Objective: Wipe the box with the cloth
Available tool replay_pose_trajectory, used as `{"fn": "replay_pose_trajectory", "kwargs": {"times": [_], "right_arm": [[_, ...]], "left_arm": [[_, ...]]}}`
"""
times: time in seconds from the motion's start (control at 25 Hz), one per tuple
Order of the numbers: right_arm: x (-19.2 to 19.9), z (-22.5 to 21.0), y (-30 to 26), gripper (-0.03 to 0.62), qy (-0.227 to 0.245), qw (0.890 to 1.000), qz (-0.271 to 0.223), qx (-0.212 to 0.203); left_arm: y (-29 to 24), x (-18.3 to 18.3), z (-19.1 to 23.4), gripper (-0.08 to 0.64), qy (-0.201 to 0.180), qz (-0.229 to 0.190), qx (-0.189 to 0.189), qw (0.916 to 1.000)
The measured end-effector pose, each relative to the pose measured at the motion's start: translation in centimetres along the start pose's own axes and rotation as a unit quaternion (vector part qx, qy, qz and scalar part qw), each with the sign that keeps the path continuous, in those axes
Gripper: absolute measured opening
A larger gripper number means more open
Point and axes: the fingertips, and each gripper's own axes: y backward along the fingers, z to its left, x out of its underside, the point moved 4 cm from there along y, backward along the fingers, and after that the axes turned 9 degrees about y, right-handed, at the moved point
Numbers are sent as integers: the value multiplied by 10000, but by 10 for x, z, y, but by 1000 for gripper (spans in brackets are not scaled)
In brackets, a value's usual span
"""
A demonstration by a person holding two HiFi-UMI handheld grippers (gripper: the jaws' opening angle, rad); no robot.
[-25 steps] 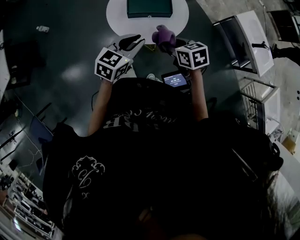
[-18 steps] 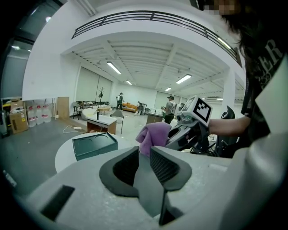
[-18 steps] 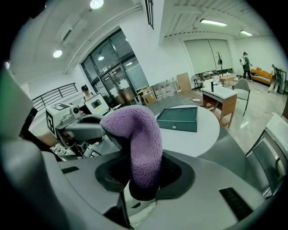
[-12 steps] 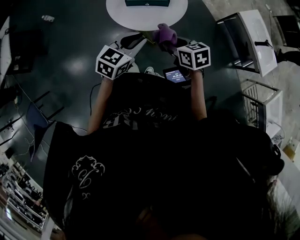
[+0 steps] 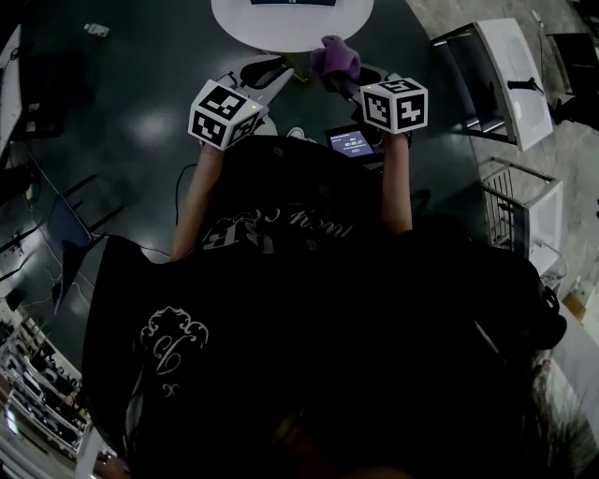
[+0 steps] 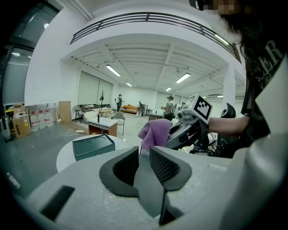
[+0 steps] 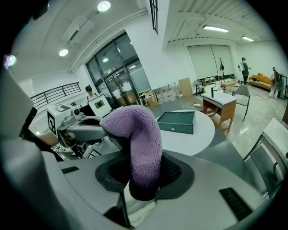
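Note:
A dark green box (image 6: 93,146) (image 7: 176,122) lies on a round white table (image 5: 281,28) (image 7: 198,134) ahead of me; the head view shows only its near edge (image 5: 293,2). My right gripper (image 5: 335,79) (image 7: 144,168) is shut on a purple cloth (image 5: 334,58) (image 7: 135,134) (image 6: 155,132), which stands up out of the jaws and droops over. It hangs in the air short of the table. My left gripper (image 5: 264,70) (image 6: 144,148) is beside it, level with it, jaws a narrow gap apart with nothing between them.
A small lit screen (image 5: 351,142) sits at my chest between the arms. White cabinets (image 5: 505,75) stand to the right of the table. Beyond the table are a desk with a chair (image 7: 222,103) and distant people (image 6: 119,101) in a large hall.
The table and box have slid toward the top edge of the head view. Both grippers keep their spacing and sit slightly higher in frame. The cloth stays held.

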Motion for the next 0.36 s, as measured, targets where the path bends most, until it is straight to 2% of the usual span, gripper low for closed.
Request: {"fn": "replay_pose_trajectory", "kwargs": {"times": [0.36], "right_arm": [[-4, -7, 2, 112, -26, 9999, -51, 116]], "left_arm": [[3, -3, 5, 87, -8, -29, -36, 10000]]}}
